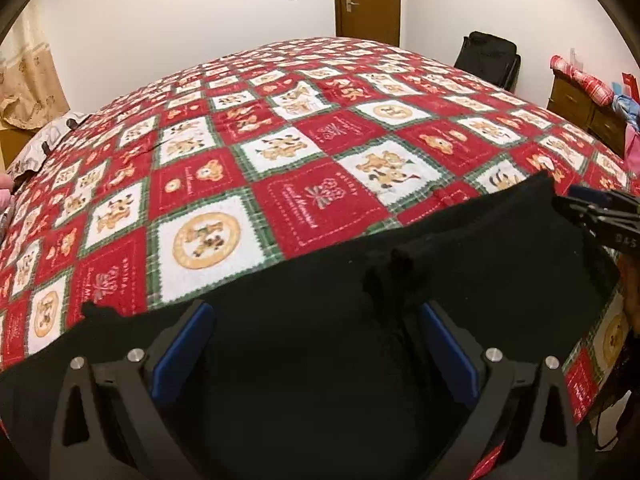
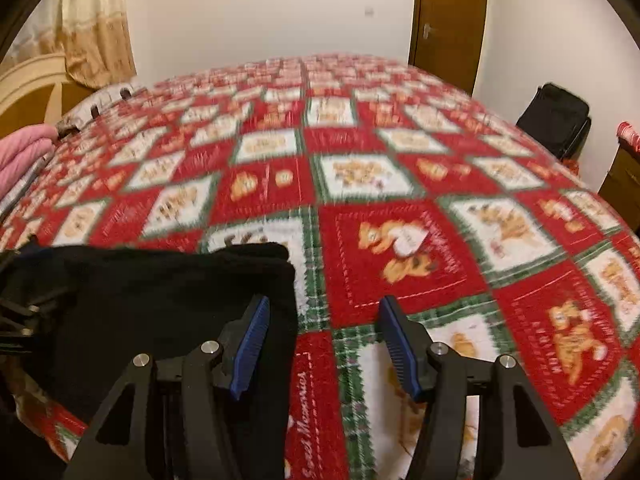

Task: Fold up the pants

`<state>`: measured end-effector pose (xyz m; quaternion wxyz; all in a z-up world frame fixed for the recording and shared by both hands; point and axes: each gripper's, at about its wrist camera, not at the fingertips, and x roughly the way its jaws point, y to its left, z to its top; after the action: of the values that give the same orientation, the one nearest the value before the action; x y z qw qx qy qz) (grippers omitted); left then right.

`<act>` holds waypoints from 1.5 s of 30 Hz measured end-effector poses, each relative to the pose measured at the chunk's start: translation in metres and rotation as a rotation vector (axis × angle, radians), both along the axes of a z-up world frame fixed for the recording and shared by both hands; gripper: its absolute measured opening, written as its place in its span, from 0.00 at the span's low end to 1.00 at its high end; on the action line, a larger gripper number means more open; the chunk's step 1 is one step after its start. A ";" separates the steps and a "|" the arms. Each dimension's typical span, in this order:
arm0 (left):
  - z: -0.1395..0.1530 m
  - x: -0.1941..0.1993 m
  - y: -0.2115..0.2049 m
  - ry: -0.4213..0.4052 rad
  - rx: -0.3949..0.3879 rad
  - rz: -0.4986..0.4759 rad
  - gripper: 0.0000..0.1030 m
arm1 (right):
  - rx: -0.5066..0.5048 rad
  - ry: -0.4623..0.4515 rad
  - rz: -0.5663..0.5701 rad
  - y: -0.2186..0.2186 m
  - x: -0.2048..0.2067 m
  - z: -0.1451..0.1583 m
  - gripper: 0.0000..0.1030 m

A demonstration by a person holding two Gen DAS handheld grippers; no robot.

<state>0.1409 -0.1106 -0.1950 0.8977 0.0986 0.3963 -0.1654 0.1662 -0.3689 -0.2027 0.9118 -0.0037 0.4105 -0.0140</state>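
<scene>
Black pants (image 1: pixel 460 248) lie folded across the near side of the bed's red patchwork blanket (image 1: pixel 280 168). A small bunched ridge of cloth rises near their middle. My left gripper (image 1: pixel 314 308) hovers over them, open, its blue pads (image 1: pixel 184 344) wide apart and pressing on nothing. The right gripper (image 1: pixel 600 216) shows at the pants' right end. In the right wrist view the pants (image 2: pixel 140 300) fill the lower left. My right gripper (image 2: pixel 324 300) is open beside their right edge, one pad (image 2: pixel 252 344) over the cloth and the other over the blanket (image 2: pixel 400 248). Nothing is between its fingers.
A brown door (image 1: pixel 368 0) and a black suitcase (image 1: pixel 490 60) stand beyond the bed's far side. A wooden dresser (image 1: pixel 580 104) with red cloth on top is at the right. Folded pink fabric (image 2: pixel 24 152) and a curtain (image 2: pixel 96 32) are at the left.
</scene>
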 end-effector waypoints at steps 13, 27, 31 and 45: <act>0.008 -0.010 0.014 0.051 -0.223 -0.006 1.00 | -0.084 -0.051 0.037 0.019 -0.046 0.002 0.57; 0.002 -0.016 -0.019 0.070 -0.209 -0.146 0.14 | -0.033 -0.113 -0.066 -0.003 -0.047 0.016 0.57; 0.013 -0.022 -0.012 0.055 -0.247 -0.148 0.11 | -0.025 -0.147 -0.068 -0.003 -0.052 0.021 0.57; -0.002 -0.015 0.009 0.080 -0.238 -0.088 0.16 | -0.105 -0.067 0.098 0.038 -0.050 0.005 0.62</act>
<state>0.1264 -0.1017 -0.1975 0.8785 0.0020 0.4046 -0.2542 0.1158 -0.3307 -0.1981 0.9231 -0.0709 0.3780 0.0091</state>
